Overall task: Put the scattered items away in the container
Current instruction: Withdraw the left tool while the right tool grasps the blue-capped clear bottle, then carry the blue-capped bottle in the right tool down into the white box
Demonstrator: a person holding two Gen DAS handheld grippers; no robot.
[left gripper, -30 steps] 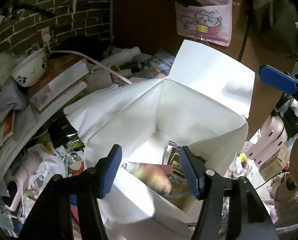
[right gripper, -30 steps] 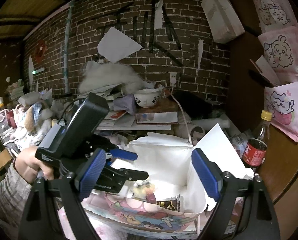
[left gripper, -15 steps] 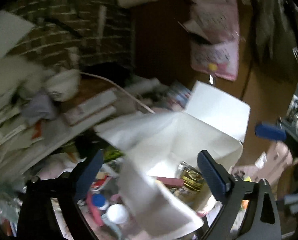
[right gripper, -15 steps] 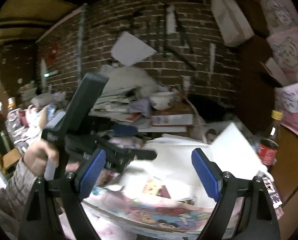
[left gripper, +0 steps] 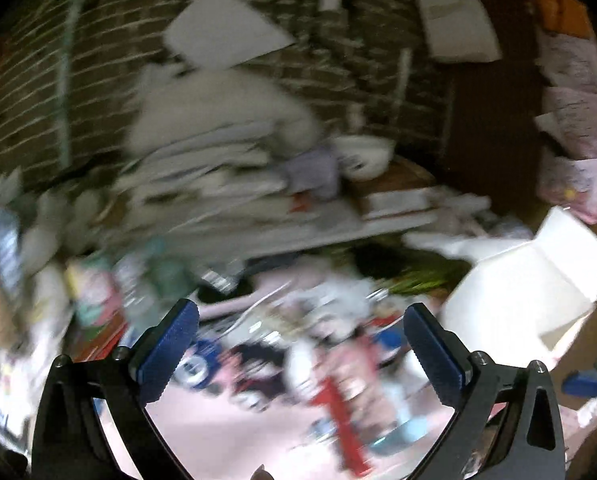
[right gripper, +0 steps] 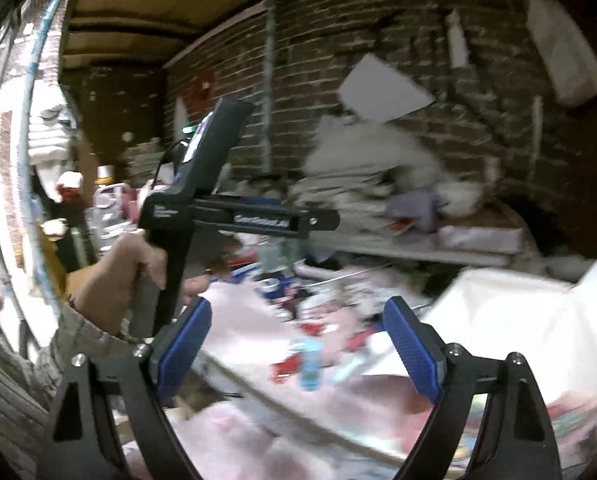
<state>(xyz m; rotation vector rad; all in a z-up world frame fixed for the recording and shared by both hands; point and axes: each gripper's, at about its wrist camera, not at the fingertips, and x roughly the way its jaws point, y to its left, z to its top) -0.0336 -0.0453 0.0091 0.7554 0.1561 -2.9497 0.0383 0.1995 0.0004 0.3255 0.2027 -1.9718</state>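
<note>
While lots of small things (left gripper: pixel 338 364) lie on the pink cloth (left gripper: pixel 218 436), the left gripper (left gripper: pixel 298 348) is opening with nothing in it. The right gripper (right gripper: pixel 298 348) is spread and empty. The white box (left gripper: pixel 526 292) waits at the right, so much is left.

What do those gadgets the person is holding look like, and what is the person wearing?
Each hand-held gripper is a black frame with two fingers tipped by ribbed blue pads: the left hand-held gripper and the right hand-held gripper. Seen from the right wrist view, the left one has a black pistol-style handle, a long black bar with white lettering too blurred to read, and a thin cable. The sleeve is pale ribbed knit.
</note>
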